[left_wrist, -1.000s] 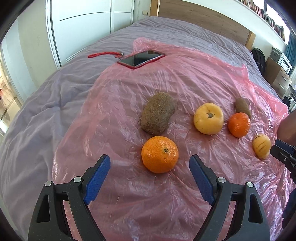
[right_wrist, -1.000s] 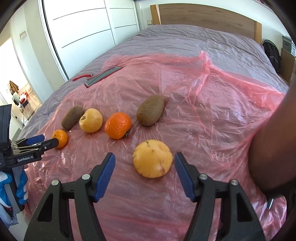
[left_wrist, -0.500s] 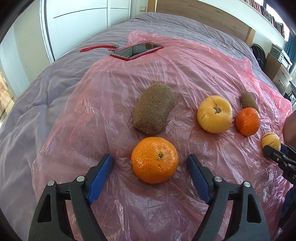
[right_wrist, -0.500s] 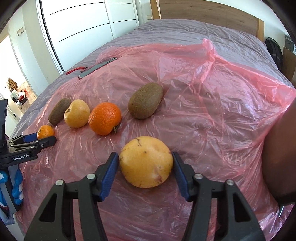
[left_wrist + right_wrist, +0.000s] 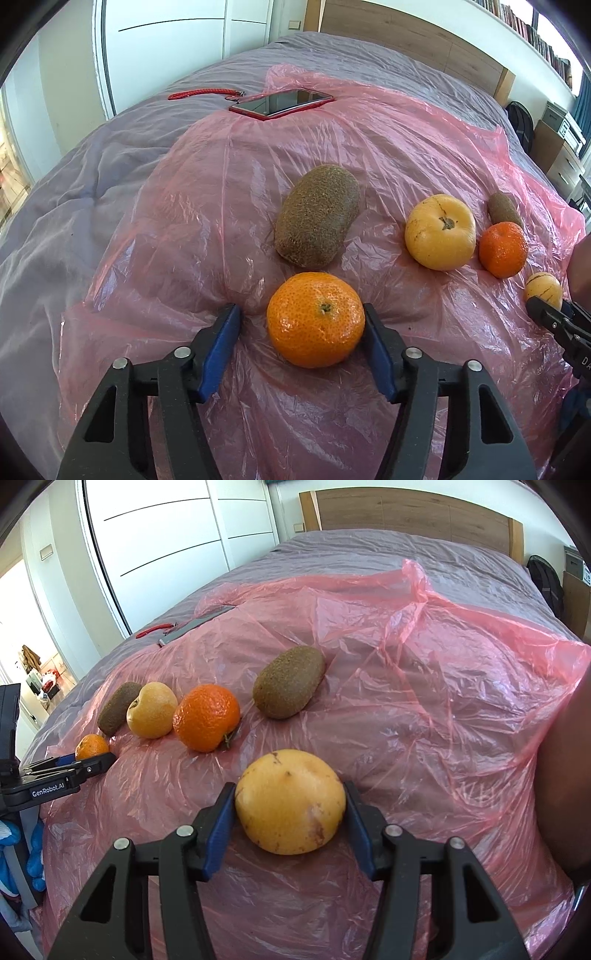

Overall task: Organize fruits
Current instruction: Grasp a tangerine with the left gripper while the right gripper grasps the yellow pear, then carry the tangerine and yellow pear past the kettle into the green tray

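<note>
Both the left gripper (image 5: 301, 345) and the right gripper (image 5: 290, 821) have black plastic frames, blue finger pads (image 5: 221, 350), silver screws and "GenRobot.AI" lettering.

Glossy crinkled pink plastic sheet (image 5: 388, 155), fuzzy matt kiwi (image 5: 317, 216), dimpled shiny mandarin (image 5: 316, 319)

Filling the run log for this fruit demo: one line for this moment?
left gripper: open, straddling mandarin | right gripper: shut on yellow fruit | both fruits on pink plastic sheet
</note>
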`<state>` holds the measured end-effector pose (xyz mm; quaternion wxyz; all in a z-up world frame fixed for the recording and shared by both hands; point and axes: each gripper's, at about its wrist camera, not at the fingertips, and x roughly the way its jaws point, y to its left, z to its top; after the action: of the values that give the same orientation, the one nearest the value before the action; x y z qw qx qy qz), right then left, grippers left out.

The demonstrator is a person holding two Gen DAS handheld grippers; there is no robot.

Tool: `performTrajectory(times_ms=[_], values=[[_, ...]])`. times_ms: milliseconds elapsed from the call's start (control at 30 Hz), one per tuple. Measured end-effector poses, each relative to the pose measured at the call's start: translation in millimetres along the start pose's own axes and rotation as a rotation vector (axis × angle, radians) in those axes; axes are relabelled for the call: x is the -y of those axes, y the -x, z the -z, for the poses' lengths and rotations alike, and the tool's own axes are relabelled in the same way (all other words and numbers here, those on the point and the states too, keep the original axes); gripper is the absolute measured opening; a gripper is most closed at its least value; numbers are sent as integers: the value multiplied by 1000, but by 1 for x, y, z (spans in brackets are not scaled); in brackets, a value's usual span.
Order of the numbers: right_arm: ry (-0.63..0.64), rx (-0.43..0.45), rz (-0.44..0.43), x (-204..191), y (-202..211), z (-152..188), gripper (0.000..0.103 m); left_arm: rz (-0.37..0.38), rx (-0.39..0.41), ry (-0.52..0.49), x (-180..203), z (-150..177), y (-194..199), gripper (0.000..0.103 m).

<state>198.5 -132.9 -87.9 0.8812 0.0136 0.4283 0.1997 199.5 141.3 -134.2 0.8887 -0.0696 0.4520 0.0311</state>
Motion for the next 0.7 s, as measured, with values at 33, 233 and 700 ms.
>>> performTrajectory(times_ms=[33,233,700], values=[[-2,5,-5,1,-1,1,72,1,6,-3,1,1,0,52],[1,25,-23,4,-6,5,72,-23,23,-29,9,3,-2,39],[-29,1,-55,6,11,-2,71,-6,39,19,-2,3,36,38]])
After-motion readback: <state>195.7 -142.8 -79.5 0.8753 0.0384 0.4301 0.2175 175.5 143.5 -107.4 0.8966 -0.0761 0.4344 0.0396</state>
